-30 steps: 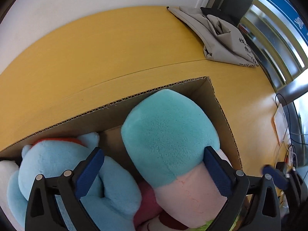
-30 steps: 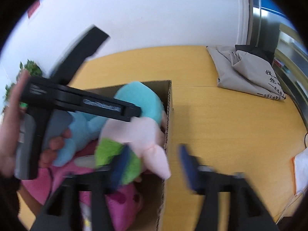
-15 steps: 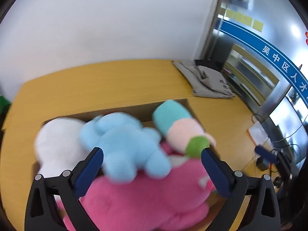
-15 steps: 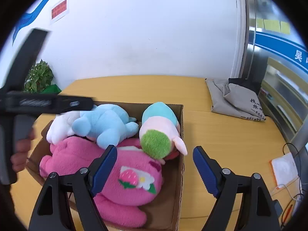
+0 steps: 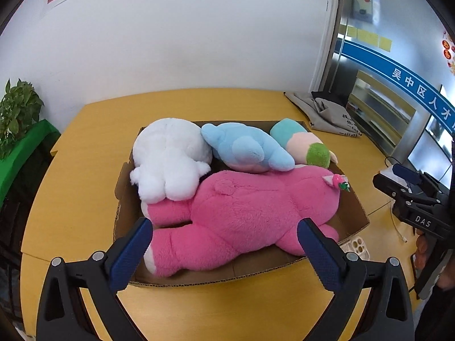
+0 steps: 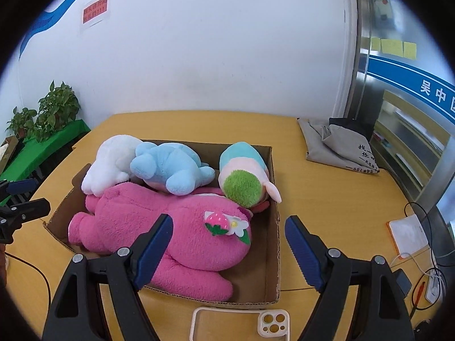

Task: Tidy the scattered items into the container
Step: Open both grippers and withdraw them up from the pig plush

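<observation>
Right wrist view: the cardboard box (image 6: 273, 255) on the desk (image 6: 327, 199) holds the pink plush (image 6: 170, 227), white plush (image 6: 111, 159), blue plush (image 6: 170, 167) and green-topped plush (image 6: 244, 176). Only the phone case (image 6: 241, 324) lies outside, just beside the box. Both the right gripper (image 6: 227, 244) and left gripper (image 5: 224, 250) are released; pinch the case's thin rim.

Bright even indoor light, soft faint shadows, sharp focus, strong fisheye bending, dark vignette at the corners
</observation>
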A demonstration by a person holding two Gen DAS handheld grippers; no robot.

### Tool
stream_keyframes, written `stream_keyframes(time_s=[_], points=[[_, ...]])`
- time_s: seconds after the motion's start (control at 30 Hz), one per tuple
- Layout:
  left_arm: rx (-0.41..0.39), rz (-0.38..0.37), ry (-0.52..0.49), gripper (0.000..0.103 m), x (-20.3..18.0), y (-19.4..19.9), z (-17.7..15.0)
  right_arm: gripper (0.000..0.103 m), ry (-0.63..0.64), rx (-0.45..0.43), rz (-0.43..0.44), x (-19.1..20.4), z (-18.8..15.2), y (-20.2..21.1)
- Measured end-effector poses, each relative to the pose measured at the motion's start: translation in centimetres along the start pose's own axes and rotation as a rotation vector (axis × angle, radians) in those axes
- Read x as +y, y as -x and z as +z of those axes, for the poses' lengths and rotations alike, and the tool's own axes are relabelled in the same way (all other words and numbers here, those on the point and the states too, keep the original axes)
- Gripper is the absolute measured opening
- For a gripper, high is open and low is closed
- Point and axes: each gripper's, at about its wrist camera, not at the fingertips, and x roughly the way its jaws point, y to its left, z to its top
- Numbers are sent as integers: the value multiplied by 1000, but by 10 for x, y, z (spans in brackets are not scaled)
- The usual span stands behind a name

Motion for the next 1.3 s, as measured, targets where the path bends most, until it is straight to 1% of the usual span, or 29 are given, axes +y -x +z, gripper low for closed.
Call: stream_keyframes(time_s=[0.13,0.33,0.43,0.73,1.3], points=[[-38,-8,-1,103,-8,12,-7,81,14,-5,-28,3,-4,8],[-59,-22,-5,103,-17,22,-17,81,44,6,-21,13,-13,12],[-69,-16,1,103,-17,25,-20,81,54,11,-16,17,-15,13],[-56,-14,19,103,-11,21,-23,81,63,24,-9,22,-21,14],[-41,-26,36,103,-6,16,-24,81,53,34,-10,20,-24,14]])
